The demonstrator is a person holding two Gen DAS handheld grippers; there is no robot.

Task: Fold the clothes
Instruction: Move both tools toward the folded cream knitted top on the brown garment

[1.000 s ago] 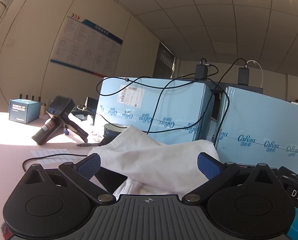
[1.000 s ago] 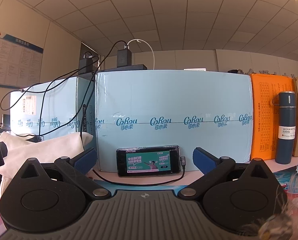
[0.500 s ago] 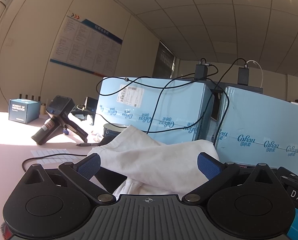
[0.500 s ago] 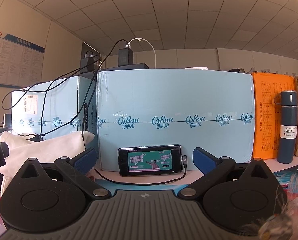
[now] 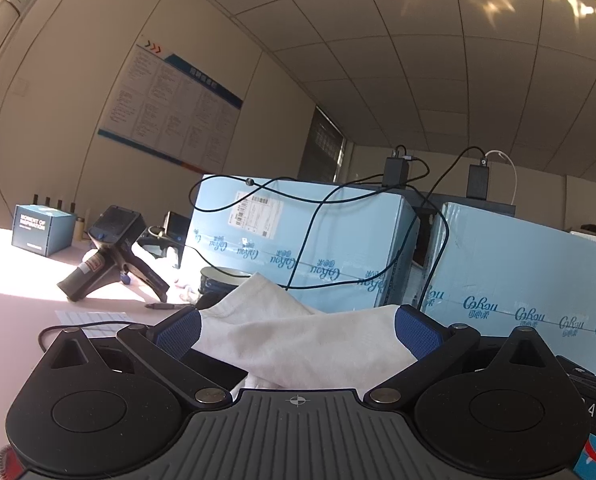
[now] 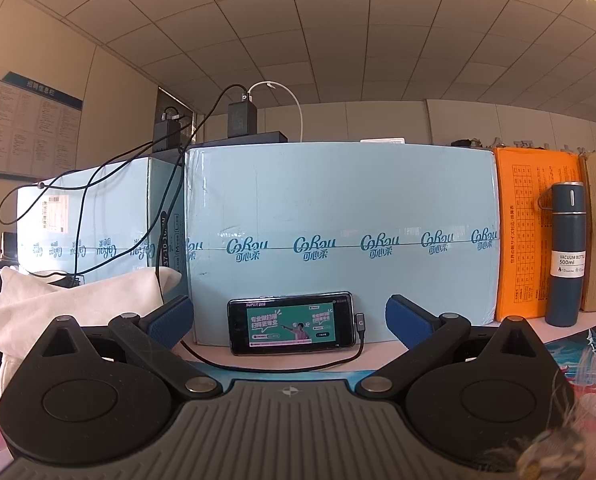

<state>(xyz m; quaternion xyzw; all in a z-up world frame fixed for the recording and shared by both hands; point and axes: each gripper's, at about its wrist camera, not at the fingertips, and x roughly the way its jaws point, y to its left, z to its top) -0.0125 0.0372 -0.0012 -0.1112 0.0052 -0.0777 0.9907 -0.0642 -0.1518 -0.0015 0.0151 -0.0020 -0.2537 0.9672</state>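
Note:
A crumpled white garment (image 5: 294,340) lies heaped on the table, right in front of my left gripper (image 5: 296,326). The left jaws stand wide open with the cloth seen between and beyond the blue fingertips (image 5: 180,326); I cannot tell if they touch it. The same garment (image 6: 74,300) shows at the left edge of the right wrist view. My right gripper (image 6: 290,318) is open and empty, pointing at a phone, with the garment off to its left.
Light blue cartons (image 6: 338,236) with black cables (image 5: 310,236) stand as a wall behind the garment. A phone (image 6: 292,322) leans on one. An orange box (image 6: 534,232), a dark vacuum bottle (image 6: 568,252), a black handheld scanner (image 5: 106,252) and a dark blue box (image 5: 42,230) stand around.

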